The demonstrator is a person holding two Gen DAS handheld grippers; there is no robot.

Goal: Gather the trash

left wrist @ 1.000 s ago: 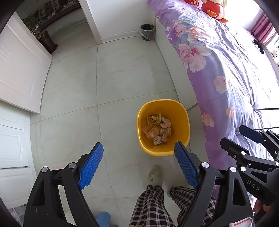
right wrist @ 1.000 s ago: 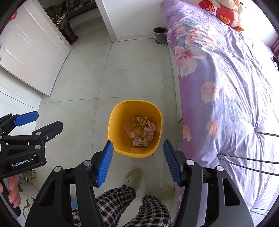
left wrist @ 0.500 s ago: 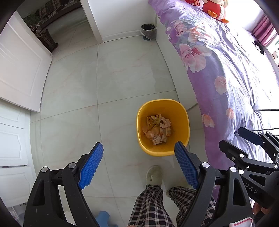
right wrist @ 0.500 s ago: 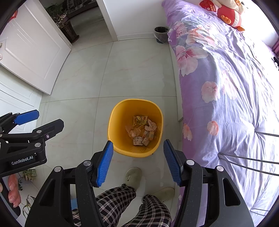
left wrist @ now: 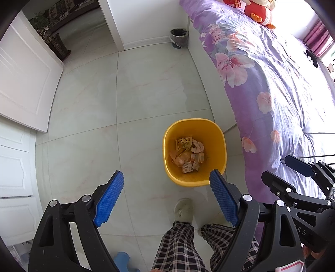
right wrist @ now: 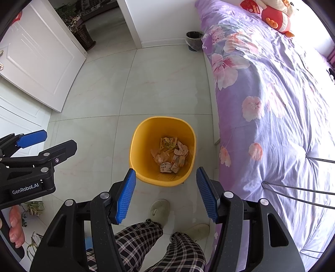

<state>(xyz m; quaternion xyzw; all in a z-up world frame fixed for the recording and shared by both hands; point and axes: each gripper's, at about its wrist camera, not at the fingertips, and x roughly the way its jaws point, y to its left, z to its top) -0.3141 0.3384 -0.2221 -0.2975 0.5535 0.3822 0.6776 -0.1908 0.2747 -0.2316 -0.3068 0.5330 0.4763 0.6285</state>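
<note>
A yellow bin stands on the tiled floor beside the bed; it also shows in the right wrist view. Several orange and yellow snack wrappers lie at its bottom, also seen in the right wrist view. My left gripper is open and empty, held high above the floor just short of the bin. My right gripper is open and empty, also above the bin's near rim. Each gripper shows at the edge of the other's view.
A bed with a purple flowered cover fills the right side, a plush toy at its head. A small dark bin stands by the far wall. White door and cupboards at left. The person's legs and slippers are below.
Both views have shifted slightly; the bin sits a little farther forward from the fingertips. Both grippers stay open and empty.
</note>
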